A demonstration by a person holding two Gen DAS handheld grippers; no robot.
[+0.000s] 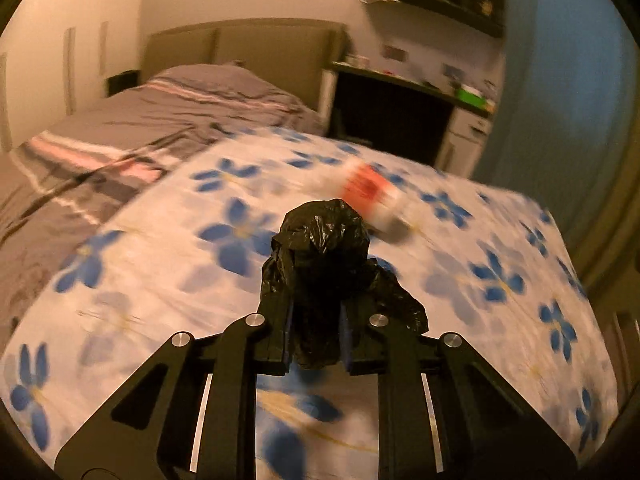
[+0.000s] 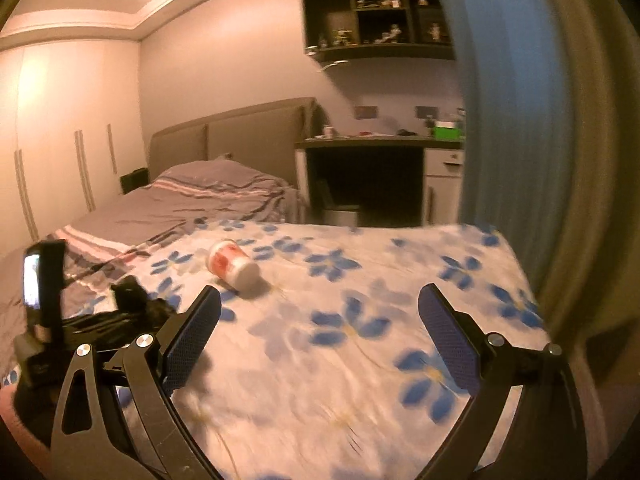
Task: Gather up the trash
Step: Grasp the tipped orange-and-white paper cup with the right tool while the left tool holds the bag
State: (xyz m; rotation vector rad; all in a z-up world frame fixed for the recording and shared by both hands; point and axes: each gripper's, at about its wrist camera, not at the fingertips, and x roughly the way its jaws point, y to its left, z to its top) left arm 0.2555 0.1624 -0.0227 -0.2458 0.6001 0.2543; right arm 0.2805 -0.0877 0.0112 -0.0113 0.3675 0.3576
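My left gripper (image 1: 316, 304) is shut on a crumpled black plastic bag (image 1: 320, 256) and holds it above the flowered blanket (image 1: 160, 280). A white cup with red print (image 1: 372, 196) lies on its side on the blanket just beyond the bag. In the right wrist view the same cup (image 2: 232, 264) lies ahead and to the left. My right gripper (image 2: 320, 320) is open and empty over the blanket (image 2: 320, 360). The left gripper with the bag (image 2: 132, 296) shows at the left edge of that view.
A bed with grey striped bedding (image 2: 192, 208) and a padded headboard lies beyond the blanket. A dark desk (image 2: 380, 144) with clutter and wall shelves (image 2: 376, 20) stands at the back right. A blue curtain (image 2: 508, 100) hangs at the right. A small bin (image 2: 340, 216) sits under the desk.
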